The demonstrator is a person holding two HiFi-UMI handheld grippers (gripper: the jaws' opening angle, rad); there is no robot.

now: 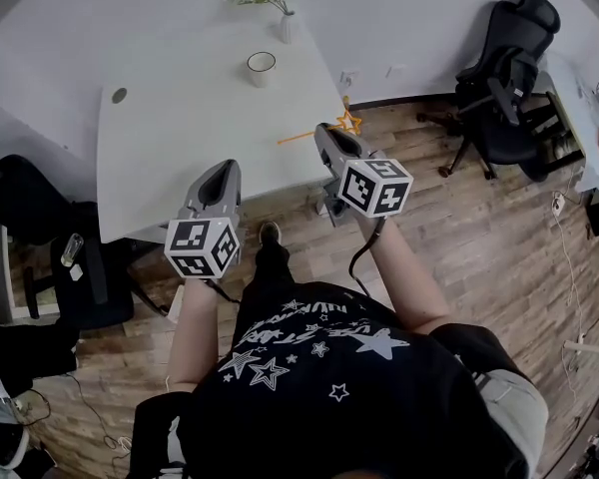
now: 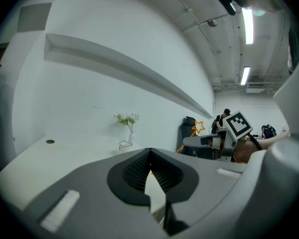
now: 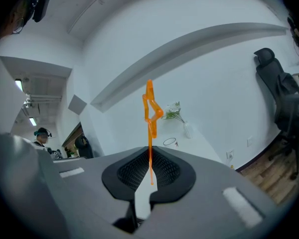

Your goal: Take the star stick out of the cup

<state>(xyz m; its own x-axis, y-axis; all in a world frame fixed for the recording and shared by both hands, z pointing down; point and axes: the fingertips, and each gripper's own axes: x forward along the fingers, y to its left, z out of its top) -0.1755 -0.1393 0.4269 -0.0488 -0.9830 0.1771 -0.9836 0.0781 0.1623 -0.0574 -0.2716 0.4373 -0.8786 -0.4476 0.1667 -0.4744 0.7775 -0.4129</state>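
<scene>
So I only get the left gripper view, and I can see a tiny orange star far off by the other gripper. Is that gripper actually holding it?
Observer: Yes. The right gripper view shows the right gripper shut on the thin stem of the star stick, with the star above the jaws.
Operator: Is it out of the cup, then?
Observer: The head view shows it well clear of the cup, held near the right edge of the table.
Operator: Anything in the cup?
Observer: Seen from above, nothing shows inside it or sticks out of it.
</scene>
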